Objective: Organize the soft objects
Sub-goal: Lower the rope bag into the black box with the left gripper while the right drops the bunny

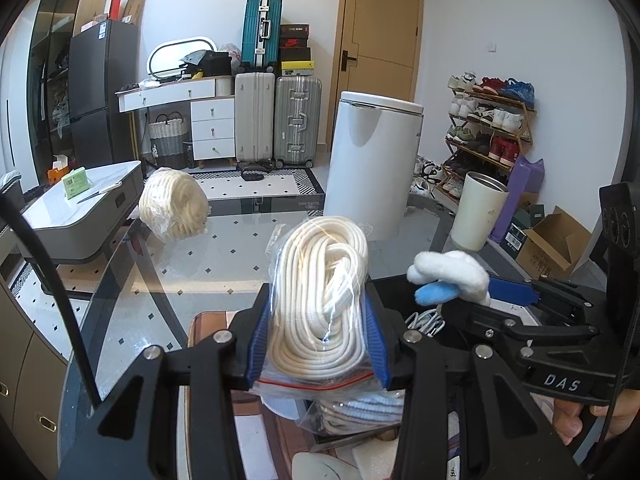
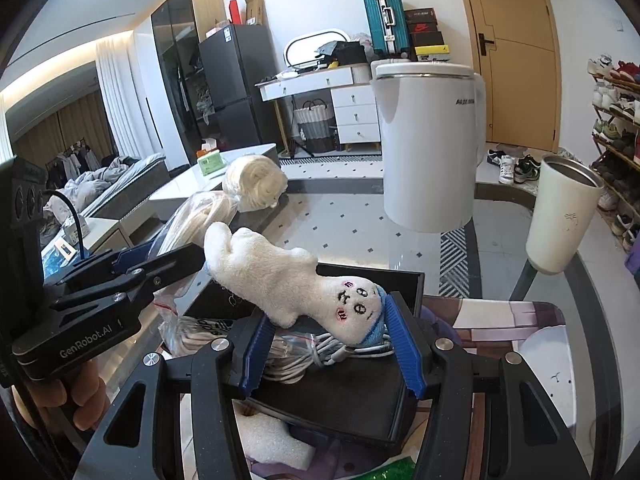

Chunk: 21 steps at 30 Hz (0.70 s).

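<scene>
two handheld grippers: left gripper point(image 1: 318, 344), right gripper point(image 2: 334, 344). bagged white rope coils: two, one bagged rope coil point(image 1: 320, 300) and a second rope bundle point(image 1: 174, 204) on the glass table point(image 1: 224, 256). plush toys: one, white plush toy point(image 2: 288, 280). black boxes: one, black box point(image 2: 340, 396). white cable bundles: one, cable bundle point(image 2: 296, 356). tumblers: one, cream tumbler point(image 2: 562, 216). suitcases: three, teal suitcase point(image 1: 261, 32), white suitcase point(image 1: 254, 116), silver suitcase point(image 1: 298, 120).

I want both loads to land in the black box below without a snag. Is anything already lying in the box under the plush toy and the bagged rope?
Yes. A bagged white cable bundle lies in the black box under the plush toy in the right gripper. More bagged items sit under the rope bag in the left gripper.
</scene>
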Available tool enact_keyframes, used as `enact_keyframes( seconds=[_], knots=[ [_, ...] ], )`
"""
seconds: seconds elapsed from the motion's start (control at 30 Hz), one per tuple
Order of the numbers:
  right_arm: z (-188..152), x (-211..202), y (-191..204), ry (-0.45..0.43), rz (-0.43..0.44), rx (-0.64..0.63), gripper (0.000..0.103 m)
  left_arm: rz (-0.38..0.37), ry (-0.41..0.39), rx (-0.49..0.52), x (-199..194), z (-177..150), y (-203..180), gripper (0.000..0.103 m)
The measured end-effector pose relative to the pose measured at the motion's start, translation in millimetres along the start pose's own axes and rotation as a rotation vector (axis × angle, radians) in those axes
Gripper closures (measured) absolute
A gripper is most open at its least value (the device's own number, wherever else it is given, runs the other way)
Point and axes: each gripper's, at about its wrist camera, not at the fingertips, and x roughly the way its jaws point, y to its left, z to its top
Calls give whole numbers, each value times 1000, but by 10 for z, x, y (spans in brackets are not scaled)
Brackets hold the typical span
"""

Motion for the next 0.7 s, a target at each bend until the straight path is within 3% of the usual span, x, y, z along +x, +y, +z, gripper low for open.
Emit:
enact_keyframes(
  seconds=[0.5,0.7],
  knots=[
    [-41,271,-12,82,-74,-97,48,-18,32,32,125,-33,-39,62],
    [-54,378,127,123,-165,-216,48,-29,65,91,145,-71,-125,62]
  ],
)
